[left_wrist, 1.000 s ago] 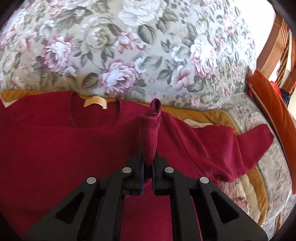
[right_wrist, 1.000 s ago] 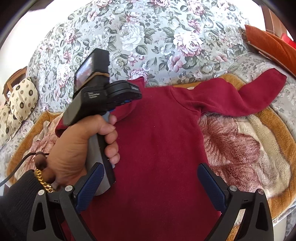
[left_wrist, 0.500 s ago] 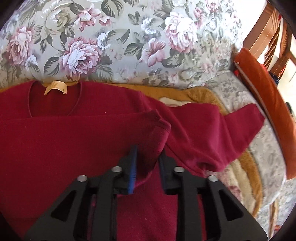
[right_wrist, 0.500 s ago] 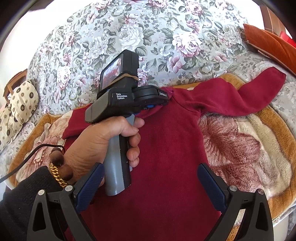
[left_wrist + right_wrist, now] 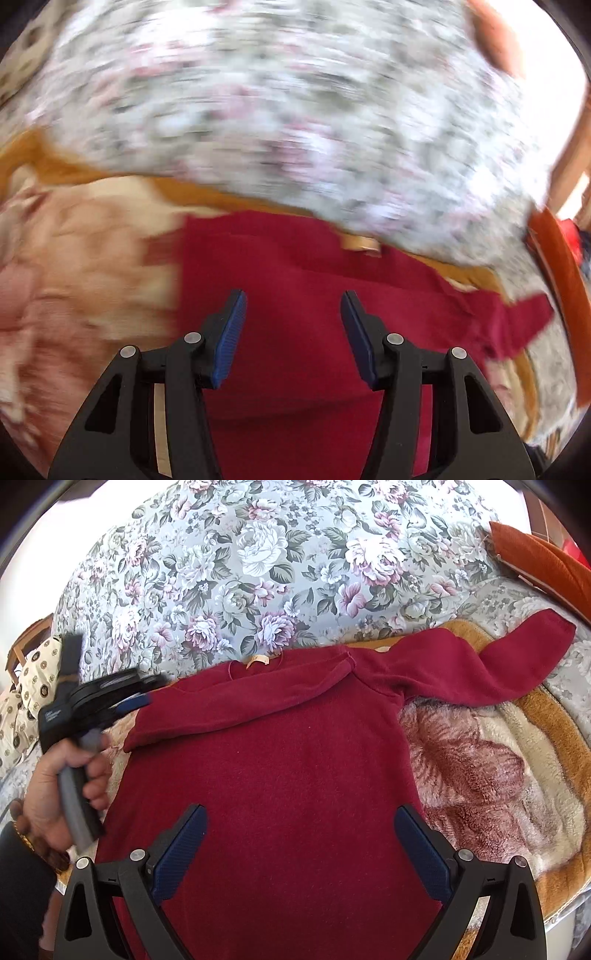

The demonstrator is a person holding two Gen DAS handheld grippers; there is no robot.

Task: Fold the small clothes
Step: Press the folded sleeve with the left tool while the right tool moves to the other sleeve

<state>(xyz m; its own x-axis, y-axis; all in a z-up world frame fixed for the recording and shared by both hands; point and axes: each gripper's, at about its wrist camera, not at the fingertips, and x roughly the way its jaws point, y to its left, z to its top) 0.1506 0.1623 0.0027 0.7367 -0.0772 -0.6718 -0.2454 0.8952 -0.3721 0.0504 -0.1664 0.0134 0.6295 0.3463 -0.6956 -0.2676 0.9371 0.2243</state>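
Left gripper [image 5: 292,314] let go: a second ago clamped on sleeve cuff, half second ago easing apart, now jaws wide, nothing between them. In right wrist view I see left gripper [image 5: 142,701] pulled from frame centre to far left edge. Folded sleeve [image 5: 236,705] now lies released across sweater [image 5: 280,794] chest, upper middle of frame. Left wrist view gone blurred, swung leftward; blanket [image 5: 85,280] fills left side.

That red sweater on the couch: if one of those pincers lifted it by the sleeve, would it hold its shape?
Probably not. The sweater lies limp, its folded sleeve draped flat over the chest, so it would likely sag. The fuzzy knit looks grippy rather than slippery, and the fluffy blanket may drag on it.
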